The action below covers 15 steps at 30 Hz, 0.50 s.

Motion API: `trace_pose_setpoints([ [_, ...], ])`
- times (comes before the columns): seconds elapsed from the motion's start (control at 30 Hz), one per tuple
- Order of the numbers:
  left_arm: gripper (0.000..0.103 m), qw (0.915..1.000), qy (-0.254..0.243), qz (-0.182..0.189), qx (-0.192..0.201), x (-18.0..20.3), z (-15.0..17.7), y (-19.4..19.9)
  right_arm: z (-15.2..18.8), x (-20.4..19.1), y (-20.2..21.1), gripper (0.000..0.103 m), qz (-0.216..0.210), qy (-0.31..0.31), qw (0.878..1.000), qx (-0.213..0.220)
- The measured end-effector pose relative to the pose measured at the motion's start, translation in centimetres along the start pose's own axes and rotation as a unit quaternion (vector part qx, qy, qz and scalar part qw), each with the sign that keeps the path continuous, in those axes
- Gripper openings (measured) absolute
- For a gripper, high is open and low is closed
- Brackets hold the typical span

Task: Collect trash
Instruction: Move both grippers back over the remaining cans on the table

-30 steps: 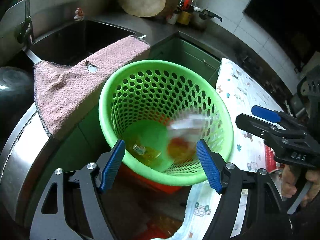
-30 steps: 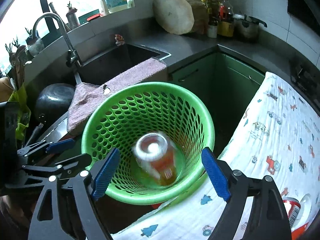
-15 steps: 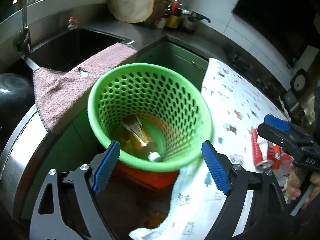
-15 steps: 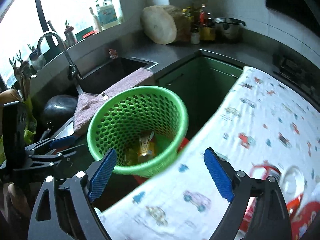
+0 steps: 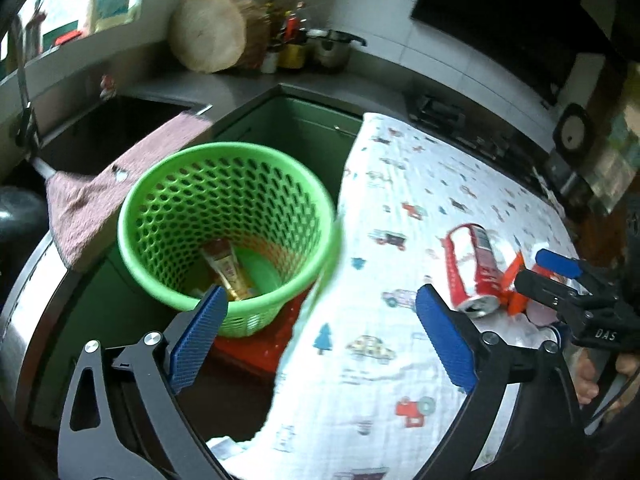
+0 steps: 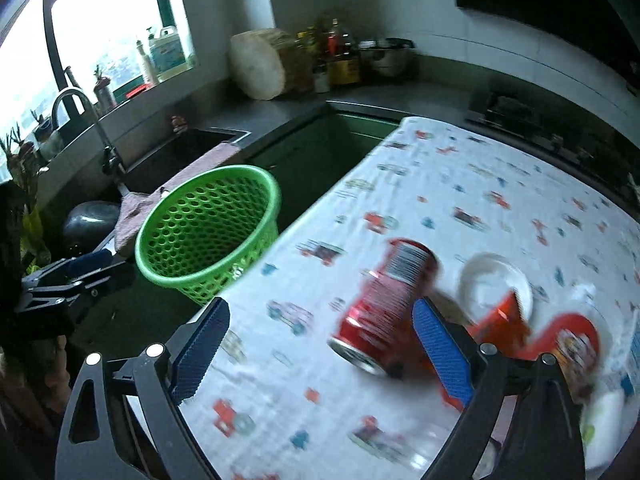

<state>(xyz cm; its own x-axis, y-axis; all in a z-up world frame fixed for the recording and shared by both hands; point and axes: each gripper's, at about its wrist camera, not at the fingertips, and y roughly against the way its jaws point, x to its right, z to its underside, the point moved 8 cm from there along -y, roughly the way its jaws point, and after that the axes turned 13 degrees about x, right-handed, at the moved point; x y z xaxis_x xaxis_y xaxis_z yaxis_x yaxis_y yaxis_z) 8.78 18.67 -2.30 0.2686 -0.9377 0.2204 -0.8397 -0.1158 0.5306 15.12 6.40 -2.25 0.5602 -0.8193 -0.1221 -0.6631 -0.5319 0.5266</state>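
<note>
A green perforated basket (image 5: 208, 168) stands left of the table, with a bottle with an orange label (image 5: 226, 268) lying inside; it also shows in the right wrist view (image 6: 180, 208). A red soda can (image 6: 384, 304) lies on its side on the patterned cloth (image 6: 460, 184), also seen in the left wrist view (image 5: 474, 268). Orange-red wrappers (image 6: 504, 324) and a white lid (image 6: 496, 284) lie beside it. My left gripper (image 5: 320, 336) is open and empty between basket and table. My right gripper (image 6: 320, 352) is open and empty just before the can.
A sink (image 6: 180, 152) with a tap (image 6: 76, 100) and a pink towel (image 5: 104, 188) lies behind the basket. A wooden chopping block (image 6: 260, 64), bottles and a pot (image 6: 386, 56) stand on the far counter. A stove (image 5: 440, 112) is beyond the table.
The bottle dropped into the basket and settled there. Both grippers swung right, away from the basket toward the table; the can and wrappers came into view.
</note>
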Motion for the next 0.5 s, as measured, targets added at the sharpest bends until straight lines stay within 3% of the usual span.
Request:
trace_pose_setpoints([
  [0.5, 0.098, 0.9964, -0.081, 0.022, 0.017, 9.6, 1.5, 1.4, 4.4, 8.3, 8.4, 0.092, 0.074, -0.038, 0.996, 0.021],
])
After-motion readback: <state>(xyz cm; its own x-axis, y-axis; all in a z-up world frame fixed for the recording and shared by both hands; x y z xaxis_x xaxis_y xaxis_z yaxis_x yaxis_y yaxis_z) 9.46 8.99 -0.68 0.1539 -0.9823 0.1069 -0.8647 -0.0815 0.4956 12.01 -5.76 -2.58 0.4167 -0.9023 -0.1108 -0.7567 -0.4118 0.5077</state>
